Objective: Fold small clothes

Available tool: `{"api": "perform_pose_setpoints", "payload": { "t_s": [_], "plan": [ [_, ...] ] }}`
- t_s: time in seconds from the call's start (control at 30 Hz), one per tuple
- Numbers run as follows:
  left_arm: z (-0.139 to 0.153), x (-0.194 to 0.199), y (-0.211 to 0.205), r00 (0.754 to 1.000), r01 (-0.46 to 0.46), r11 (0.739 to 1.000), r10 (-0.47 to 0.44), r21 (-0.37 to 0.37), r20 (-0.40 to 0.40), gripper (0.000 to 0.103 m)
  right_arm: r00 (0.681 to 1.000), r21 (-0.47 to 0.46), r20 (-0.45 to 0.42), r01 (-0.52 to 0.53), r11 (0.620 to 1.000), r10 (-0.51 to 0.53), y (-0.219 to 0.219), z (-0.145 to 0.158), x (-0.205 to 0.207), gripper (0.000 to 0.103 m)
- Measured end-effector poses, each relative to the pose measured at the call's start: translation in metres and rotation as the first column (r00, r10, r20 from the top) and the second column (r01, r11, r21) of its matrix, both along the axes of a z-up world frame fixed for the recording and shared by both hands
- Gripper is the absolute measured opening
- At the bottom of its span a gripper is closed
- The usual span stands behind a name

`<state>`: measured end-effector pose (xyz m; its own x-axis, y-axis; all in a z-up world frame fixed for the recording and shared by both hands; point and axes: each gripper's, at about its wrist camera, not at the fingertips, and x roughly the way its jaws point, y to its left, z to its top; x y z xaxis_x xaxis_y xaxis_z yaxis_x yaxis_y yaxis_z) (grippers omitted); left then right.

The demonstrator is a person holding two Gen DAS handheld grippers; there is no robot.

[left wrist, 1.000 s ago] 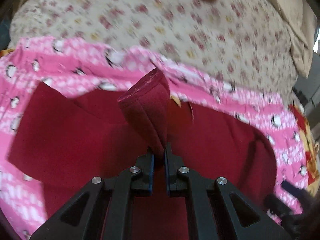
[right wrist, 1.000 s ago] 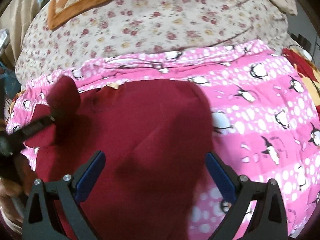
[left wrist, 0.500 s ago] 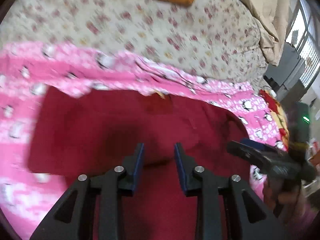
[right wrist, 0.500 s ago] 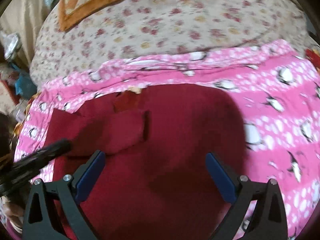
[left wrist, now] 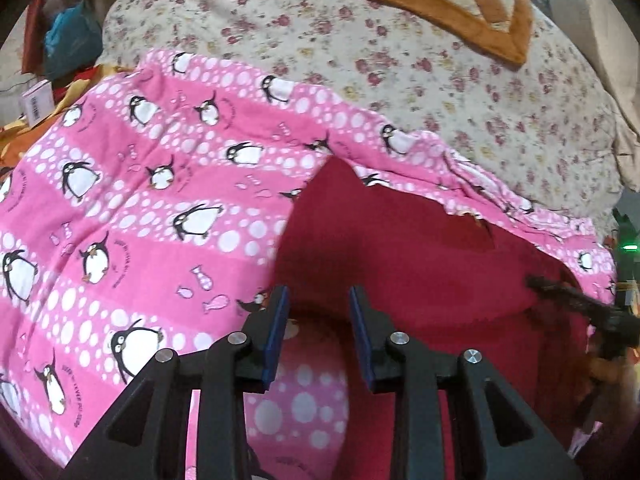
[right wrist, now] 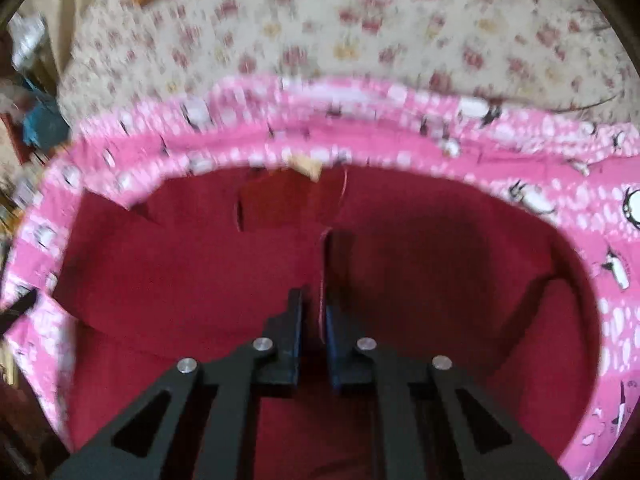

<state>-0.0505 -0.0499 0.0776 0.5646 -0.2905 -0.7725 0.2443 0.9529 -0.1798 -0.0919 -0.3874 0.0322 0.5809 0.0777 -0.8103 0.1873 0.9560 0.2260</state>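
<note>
A dark red small garment (left wrist: 420, 256) lies flat on a pink penguin-print blanket (left wrist: 140, 200). It also fills the right wrist view (right wrist: 420, 264), with one sleeve folded across its middle. My left gripper (left wrist: 318, 312) is open and empty at the garment's left edge, over the blanket. My right gripper (right wrist: 314, 312) is nearly shut, pinching the edge of the folded sleeve (right wrist: 324, 264) between its blue pads. The right gripper shows as a dark blurred shape at the right of the left wrist view (left wrist: 576, 304).
The blanket (right wrist: 360, 136) lies on a floral bedsheet (left wrist: 400, 40). An orange checked cushion (left wrist: 448, 4) sits at the far side. Clutter, a small box (left wrist: 38, 100) and blue bag (left wrist: 68, 36), lies off the bed's left.
My left gripper let go of the sleeve, opened and moved left off the garment. My right gripper closed from wide open onto the folded sleeve's edge.
</note>
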Motion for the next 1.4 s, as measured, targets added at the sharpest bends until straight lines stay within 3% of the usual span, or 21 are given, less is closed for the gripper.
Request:
{"api": "perform_pose_setpoints", "payload": {
  "t_s": [0.13,0.27,0.4,0.43,0.5,0.53,0.6,0.67,0.77,0.83,0.9,1.1,1.23,1.4],
  "plan": [
    [-0.005,0.003,-0.003,1.000,-0.013,1.000,0.013,-0.005,-0.011,0.010,0.989,-0.124,0.082,0.131,0.984,-0.121,-0.028,0.028,-0.027,0.010],
    [-0.008,0.006,-0.020,1.000,-0.002,1.000,0.002,-0.001,-0.019,0.010,0.986,-0.126,0.010,0.169,0.978,-0.169,-0.053,0.011,-0.020,0.010],
    [-0.004,0.010,-0.037,1.000,0.004,1.000,-0.004,0.001,-0.004,0.010,0.983,-0.222,-0.066,0.153,0.963,-0.171,-0.052,-0.005,-0.011,0.011],
    [-0.005,0.013,-0.040,1.000,0.006,1.000,-0.006,0.002,-0.005,0.010,0.984,-0.228,-0.058,0.154,0.962,-0.171,-0.051,-0.003,-0.013,0.017],
    [-0.010,0.020,-0.049,1.000,0.001,0.999,-0.001,0.032,-0.009,0.010,0.981,-0.238,-0.034,0.178,0.955,-0.191,-0.053,0.007,-0.021,0.040],
    [-0.015,0.025,-0.054,1.000,-0.001,0.998,0.002,0.063,-0.014,0.010,0.979,-0.235,-0.006,0.198,0.952,-0.205,-0.054,0.014,-0.026,0.051],
    [-0.028,0.033,-0.062,0.999,-0.011,0.990,0.016,0.140,-0.030,0.010,0.977,-0.219,0.044,0.211,0.953,-0.207,-0.051,0.025,-0.033,0.051],
    [-0.044,0.039,-0.064,0.998,-0.024,0.979,0.036,0.200,-0.056,0.011,0.987,-0.203,0.041,0.161,0.966,-0.156,-0.043,0.026,-0.030,0.051],
    [-0.050,0.037,-0.058,0.998,-0.038,0.985,0.045,0.170,-0.038,0.018,0.998,-0.163,-0.033,0.040,0.986,-0.046,-0.027,0.006,-0.014,0.051],
    [-0.052,0.037,-0.051,0.997,-0.057,0.987,0.063,0.149,-0.035,0.027,0.993,-0.175,-0.114,0.010,0.985,-0.030,-0.025,-0.018,-0.001,0.050],
    [-0.053,0.038,-0.045,0.996,-0.064,0.991,0.070,0.115,-0.049,0.028,0.993,-0.167,-0.115,0.009,0.986,-0.028,-0.027,-0.026,0.000,0.050],
    [-0.039,0.026,-0.043,0.997,-0.058,0.993,0.063,0.104,-0.045,0.028,0.997,-0.105,-0.068,0.028,0.994,-0.035,-0.036,0.009,-0.030,0.052],
    [-0.025,0.002,-0.044,1.000,-0.018,0.996,0.020,0.085,-0.021,0.028,0.999,-0.003,-0.025,0.021,1.000,-0.022,-0.049,0.035,-0.075,0.061],
    [-0.017,-0.028,-0.049,0.999,0.051,0.995,-0.049,0.089,-0.019,0.028,0.997,0.105,-0.060,-0.030,0.994,0.037,-0.048,0.037,-0.145,0.062]
  ]
}}
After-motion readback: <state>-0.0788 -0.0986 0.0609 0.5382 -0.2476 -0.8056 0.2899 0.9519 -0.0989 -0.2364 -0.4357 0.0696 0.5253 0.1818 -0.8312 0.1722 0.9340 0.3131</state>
